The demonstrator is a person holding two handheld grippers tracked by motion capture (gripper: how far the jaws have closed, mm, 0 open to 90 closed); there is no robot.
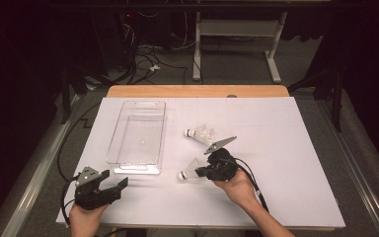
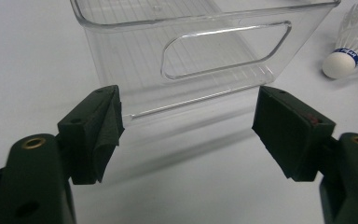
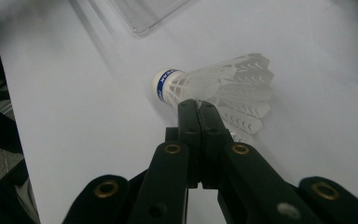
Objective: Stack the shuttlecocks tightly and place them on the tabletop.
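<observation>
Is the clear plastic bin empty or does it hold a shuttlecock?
Empty: the clear bin shows only its bare floor, and both shuttlecocks lie outside it on the table.

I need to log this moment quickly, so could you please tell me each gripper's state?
Left gripper: open, holding nothing.
Right gripper: closed on the white feathered shuttlecock.

This is looking like a lab or test room: a desk (image 1: 197, 91) covered with a white sheet (image 1: 276, 163) is standing on grey carpet, cables (image 1: 145, 59) are lying tangled on the floor beyond its far edge (near dark equipment), and a bare metal table frame (image 1: 237, 34) is standing behind.
</observation>
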